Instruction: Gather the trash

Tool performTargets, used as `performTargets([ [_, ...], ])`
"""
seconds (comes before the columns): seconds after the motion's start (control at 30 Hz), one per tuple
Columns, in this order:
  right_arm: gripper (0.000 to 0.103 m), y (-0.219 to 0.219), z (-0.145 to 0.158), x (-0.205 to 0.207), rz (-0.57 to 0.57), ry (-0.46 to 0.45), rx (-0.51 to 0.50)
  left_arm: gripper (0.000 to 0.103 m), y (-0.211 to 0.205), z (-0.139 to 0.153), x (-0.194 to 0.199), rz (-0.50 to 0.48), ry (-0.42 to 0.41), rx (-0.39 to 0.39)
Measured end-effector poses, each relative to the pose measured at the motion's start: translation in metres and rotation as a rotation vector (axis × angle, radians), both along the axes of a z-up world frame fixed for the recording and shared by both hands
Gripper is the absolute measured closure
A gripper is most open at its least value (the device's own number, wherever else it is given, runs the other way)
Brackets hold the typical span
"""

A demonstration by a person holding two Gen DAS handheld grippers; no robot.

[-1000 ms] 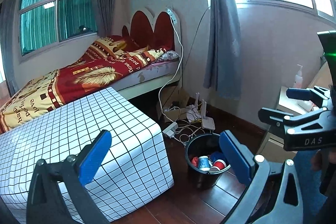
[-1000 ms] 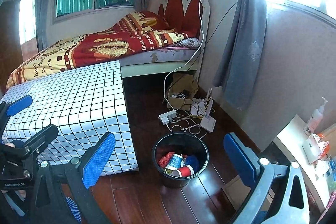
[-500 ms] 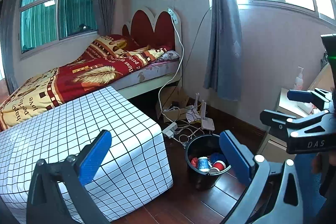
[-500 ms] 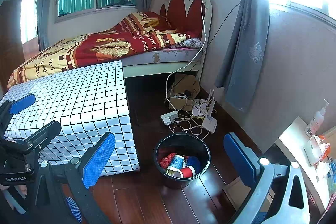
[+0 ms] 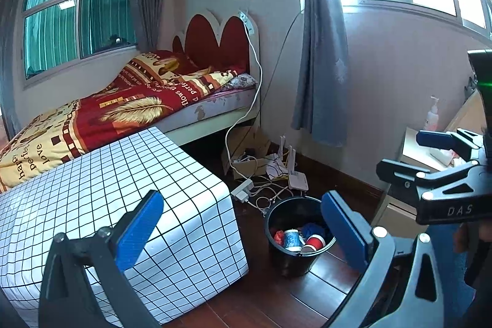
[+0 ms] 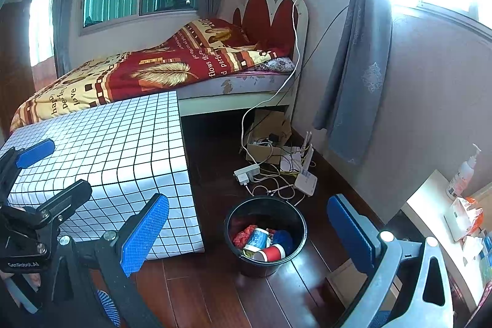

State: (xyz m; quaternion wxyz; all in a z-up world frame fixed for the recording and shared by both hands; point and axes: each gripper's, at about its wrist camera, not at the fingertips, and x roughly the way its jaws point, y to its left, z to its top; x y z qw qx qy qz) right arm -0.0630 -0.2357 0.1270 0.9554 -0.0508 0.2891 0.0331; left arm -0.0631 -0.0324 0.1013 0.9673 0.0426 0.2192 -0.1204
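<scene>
A black trash bucket stands on the dark wood floor beside the checkered table. Inside lie a blue patterned cup, a red cup and crumpled red and blue scraps. My left gripper is open and empty, held well above and in front of the bucket. My right gripper is open and empty too, likewise held back from the bucket. Each gripper shows in the other's view: the right gripper at the right edge, the left gripper at the lower left.
A table under a white black-grid cloth fills the left. Behind it is a bed with a red and yellow blanket. Cables, a power strip and a router lie on the floor. A side cabinet holds a pump bottle.
Both views have drifted slightly; the bucket sits a little lower and farther right in the right wrist view. Both grippers stay open and empty.
</scene>
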Motion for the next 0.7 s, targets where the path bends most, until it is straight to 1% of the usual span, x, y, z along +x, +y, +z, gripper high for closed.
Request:
performTargets([
  [0.7, 0.000, 0.0060, -0.0028, -0.0029, 0.008, 0.000, 0.000, 0.000, 0.0011, -0.0017, -0.0016, 0.002, 0.004, 0.003],
])
